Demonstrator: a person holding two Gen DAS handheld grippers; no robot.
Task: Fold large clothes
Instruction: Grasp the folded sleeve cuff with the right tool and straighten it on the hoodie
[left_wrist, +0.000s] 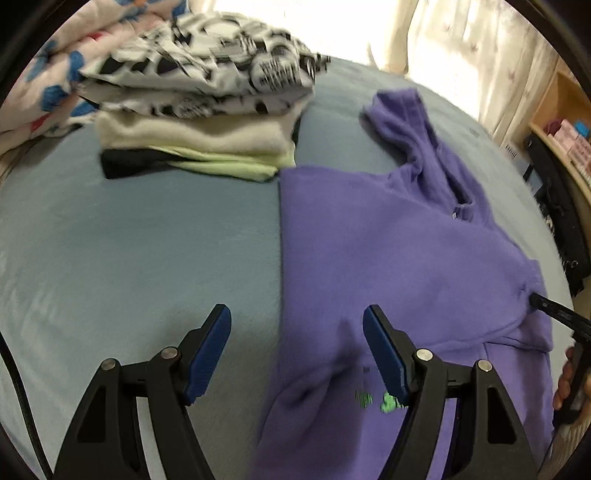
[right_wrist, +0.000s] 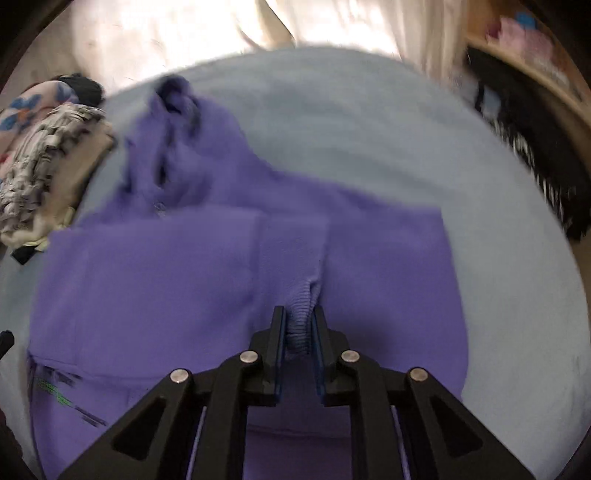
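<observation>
A purple hoodie lies on the blue-grey bed, its hood toward the far side and a green print near its lower part. My left gripper is open and empty, hovering over the hoodie's left edge. My right gripper is shut on the ribbed cuff of a purple sleeve folded across the hoodie's body. The right gripper's tip also shows at the far right of the left wrist view.
A stack of folded clothes sits at the far left of the bed, with a flowered quilt behind it. Curtains hang beyond the bed. A wooden shelf and dark items stand at the right.
</observation>
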